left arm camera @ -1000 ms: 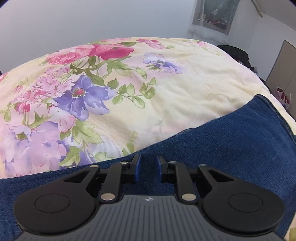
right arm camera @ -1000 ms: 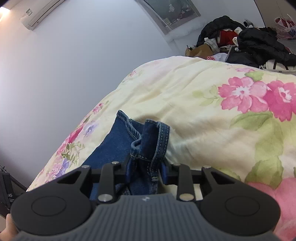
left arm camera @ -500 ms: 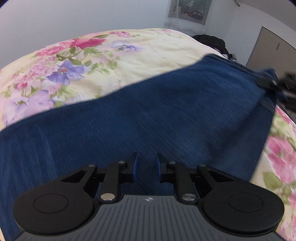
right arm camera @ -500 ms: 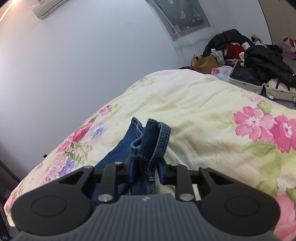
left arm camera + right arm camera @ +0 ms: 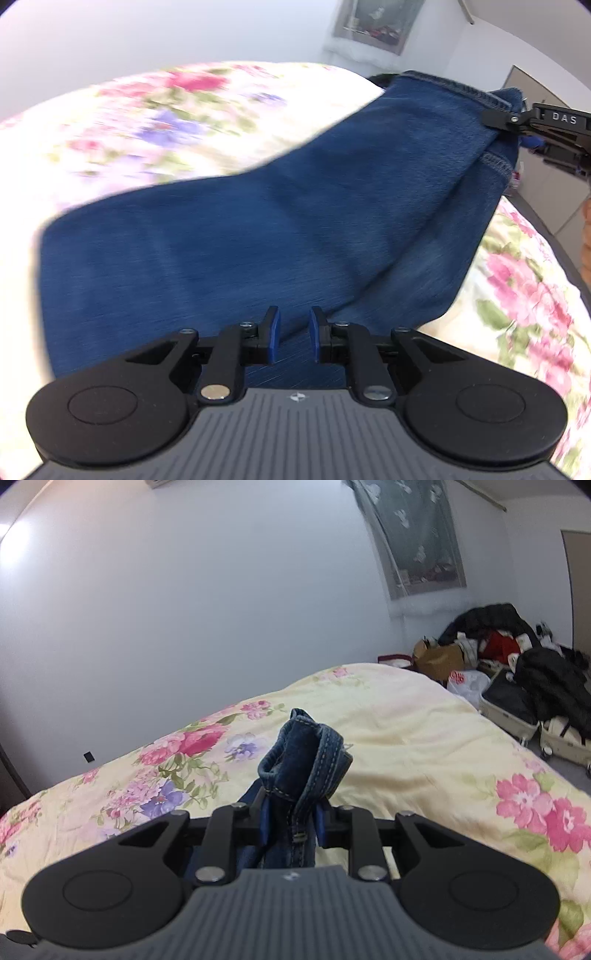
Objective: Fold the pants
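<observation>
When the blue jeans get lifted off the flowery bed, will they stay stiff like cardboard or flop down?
Probably flop: the blue denim jeans sag in a soft curve between the two grippers. They look fairly heavy for cloth, as the fabric hangs thick and bunches by the right gripper. They are unlikely to slip, since the thick stitched hem sits pinched in its fingers.

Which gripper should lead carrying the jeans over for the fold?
Right. The right gripper is clamped on the bunched hem of the jeans, lifted off the bed. The left gripper grips only a mid-edge, so it should follow.
</observation>
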Tool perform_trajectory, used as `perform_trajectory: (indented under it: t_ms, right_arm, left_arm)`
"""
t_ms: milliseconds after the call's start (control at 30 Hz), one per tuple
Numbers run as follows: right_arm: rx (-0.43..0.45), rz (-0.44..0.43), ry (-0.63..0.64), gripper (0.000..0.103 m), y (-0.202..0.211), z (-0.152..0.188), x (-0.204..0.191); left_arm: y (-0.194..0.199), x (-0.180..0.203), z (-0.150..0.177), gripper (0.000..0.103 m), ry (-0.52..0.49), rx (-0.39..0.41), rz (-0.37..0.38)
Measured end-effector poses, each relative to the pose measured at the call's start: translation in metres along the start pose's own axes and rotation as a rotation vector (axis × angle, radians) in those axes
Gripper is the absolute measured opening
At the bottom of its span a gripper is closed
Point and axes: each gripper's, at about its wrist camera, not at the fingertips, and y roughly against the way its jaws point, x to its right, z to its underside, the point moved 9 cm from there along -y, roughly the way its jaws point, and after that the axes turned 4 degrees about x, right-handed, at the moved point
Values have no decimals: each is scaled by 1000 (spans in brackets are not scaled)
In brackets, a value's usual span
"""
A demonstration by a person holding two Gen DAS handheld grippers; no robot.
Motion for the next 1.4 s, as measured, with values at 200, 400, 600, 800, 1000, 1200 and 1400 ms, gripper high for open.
perform_trajectory:
  t_ms: [200,400,600,800,1000,1200,1400]
  right_arm:
    - [30,-37,155,19,19,-9,-81]
    - [7,-114,255,19,25,6,-171]
    - [-79,-221,324,18,13,64,-261]
    - [-290,-323,497,17,-6,186,-320]
    - [-439,-310,557,22,-22,243,-316]
    - [-518,-345,570,38,-19,247,-318]
    - [-482,-375,545,44,5,209,-319]
  left_arm:
    - [72,-74,-2,19,34,58,-112]
    - [130,-139,6,19,111,118,-190]
    - [159,-187,38,19,162,118,-236]
    - [157,-215,75,19,205,65,-235]
    - [149,-225,92,19,239,37,-209]
    - [145,-221,91,21,287,40,-148]
    - [141,-214,73,31,354,82,-55]
